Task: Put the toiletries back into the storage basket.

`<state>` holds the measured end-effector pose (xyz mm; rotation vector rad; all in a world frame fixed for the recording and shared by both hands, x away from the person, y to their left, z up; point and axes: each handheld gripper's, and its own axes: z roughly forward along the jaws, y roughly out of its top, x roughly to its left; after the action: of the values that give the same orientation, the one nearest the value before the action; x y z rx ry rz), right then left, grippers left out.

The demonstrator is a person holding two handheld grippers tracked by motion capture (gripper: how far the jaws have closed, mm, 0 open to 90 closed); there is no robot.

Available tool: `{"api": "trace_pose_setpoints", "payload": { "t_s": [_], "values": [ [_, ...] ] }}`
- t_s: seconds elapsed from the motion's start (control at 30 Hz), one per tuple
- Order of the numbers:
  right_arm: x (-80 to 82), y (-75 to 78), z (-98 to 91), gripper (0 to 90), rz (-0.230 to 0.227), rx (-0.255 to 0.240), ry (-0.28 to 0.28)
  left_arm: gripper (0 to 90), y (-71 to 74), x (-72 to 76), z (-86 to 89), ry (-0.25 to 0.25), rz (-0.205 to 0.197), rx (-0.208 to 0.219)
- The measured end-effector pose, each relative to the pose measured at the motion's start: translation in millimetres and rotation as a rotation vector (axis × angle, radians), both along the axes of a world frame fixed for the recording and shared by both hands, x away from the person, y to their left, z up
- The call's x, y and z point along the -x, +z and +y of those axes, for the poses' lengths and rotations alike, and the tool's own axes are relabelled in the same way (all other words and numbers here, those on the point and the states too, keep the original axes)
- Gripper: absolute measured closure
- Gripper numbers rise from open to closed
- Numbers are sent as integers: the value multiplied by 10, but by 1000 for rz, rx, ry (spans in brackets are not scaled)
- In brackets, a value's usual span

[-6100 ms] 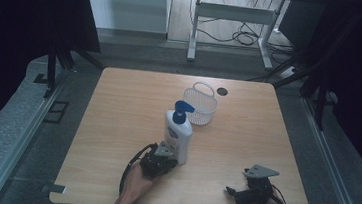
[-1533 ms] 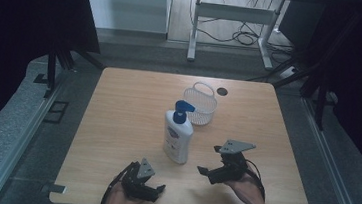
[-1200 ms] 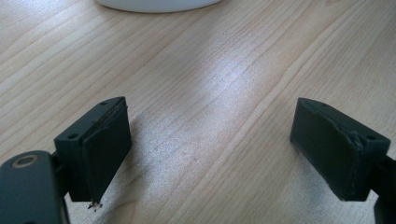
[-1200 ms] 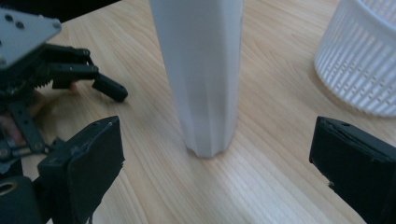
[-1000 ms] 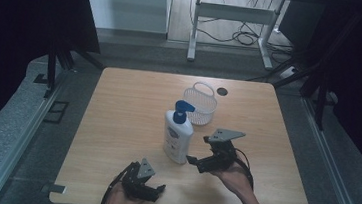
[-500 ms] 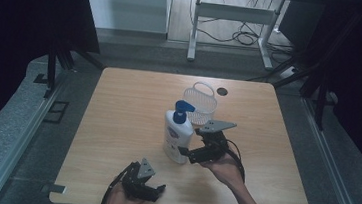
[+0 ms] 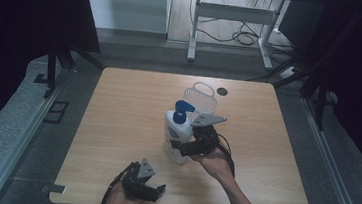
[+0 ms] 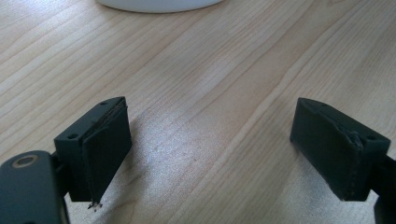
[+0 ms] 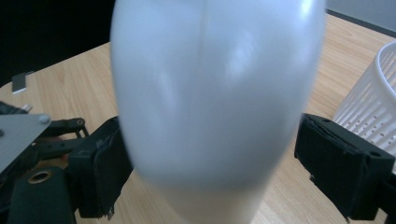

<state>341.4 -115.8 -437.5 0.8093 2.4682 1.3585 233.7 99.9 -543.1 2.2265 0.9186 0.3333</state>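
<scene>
A white bottle [image 7: 176, 131] with a blue pump top stands upright in the middle of the wooden table [image 7: 116, 126]. My right gripper [image 7: 180, 147] reaches in from the right at the bottle's lower body. In the right gripper view the bottle [image 9: 210, 93] stands between the two black pads of my right gripper [image 9: 210, 154]. The jaws have just been closing; the left pad is at the bottle's side and a thin gap remains at the right pad. My left gripper [image 7: 153, 190] rests open near the front edge, with bare wood between the jaws of the left gripper [image 8: 224, 154].
A white perforated basket [image 7: 200, 98] stands just behind the bottle, and its wall [image 9: 369, 112] is close to my right jaw. A small dark round spot [image 7: 221, 91] lies at the table's far side. The bottle's white base [image 8: 159, 3] lies ahead of my left gripper.
My right gripper has moved left across the table to the bottle and its jaws have narrowed around it. The left gripper, once at the bottle, now rests by the front edge.
</scene>
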Motion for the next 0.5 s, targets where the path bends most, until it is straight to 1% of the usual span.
{"api": "trace_pose_setpoints", "payload": {
  "t_s": [0.03, 0.2, 0.33, 0.37, 0.4, 0.43, 0.5],
  "values": [
    [-12, 1, 32, 135, -9, 4, -4, 118, 0, 1, -1, 1, 0, 1],
    [-25, -1, 85, 153, -21, 12, -15, 119, 0, 0, -1, 0, 0, 0],
    [-37, -7, 118, 191, -29, 7, -24, 119, 0, 1, -1, 1, 0, 0],
    [-39, -6, 124, 208, -33, 8, -26, 119, 0, 1, -1, 1, 0, 0],
    [-41, -3, 131, 254, -42, 10, -30, 118, 0, 1, -1, 1, 0, 0],
    [-41, -3, 131, 254, -42, 10, -30, 118, 0, 1, -2, 1, 0, 0],
    [-41, 1, 136, 307, -51, 9, -33, 119, 0, 1, -2, 2, 0, 0]
  ]
}}
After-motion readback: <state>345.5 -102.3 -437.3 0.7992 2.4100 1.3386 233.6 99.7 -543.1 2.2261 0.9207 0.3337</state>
